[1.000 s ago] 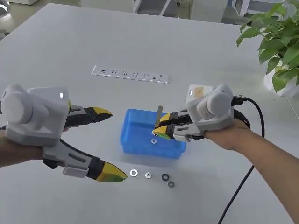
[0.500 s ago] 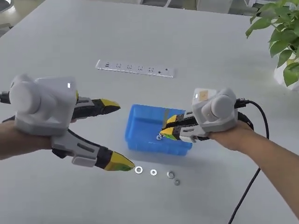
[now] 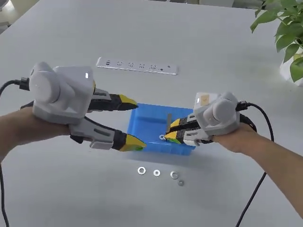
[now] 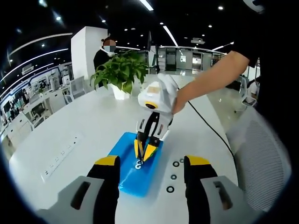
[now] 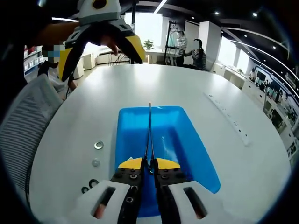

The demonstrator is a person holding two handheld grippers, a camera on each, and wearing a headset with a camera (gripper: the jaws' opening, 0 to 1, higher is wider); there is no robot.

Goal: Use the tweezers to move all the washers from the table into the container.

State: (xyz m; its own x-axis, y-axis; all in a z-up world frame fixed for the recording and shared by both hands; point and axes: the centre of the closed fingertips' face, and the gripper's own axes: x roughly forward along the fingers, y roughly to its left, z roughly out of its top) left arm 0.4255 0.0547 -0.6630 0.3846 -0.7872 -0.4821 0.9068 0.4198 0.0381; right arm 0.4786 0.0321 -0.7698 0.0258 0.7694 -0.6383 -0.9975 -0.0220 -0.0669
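White power strip (image 3: 137,66) lying flat; potted plant (image 4: 120,73) (green, leafy) near edge.

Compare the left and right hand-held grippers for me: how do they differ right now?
The left hand-held gripper has its jaws spread wide and holds nothing; the right hand-held gripper is shut on the tweezers. The left one sits at the left side of the blue container; the right one reaches over the container from the other side. Both have yellow-tipped jaws and point toward the container.

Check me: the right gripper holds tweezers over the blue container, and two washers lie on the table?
Not two: the head view shows four washers on the table. The right gripper does hold tweezers over the blue container.
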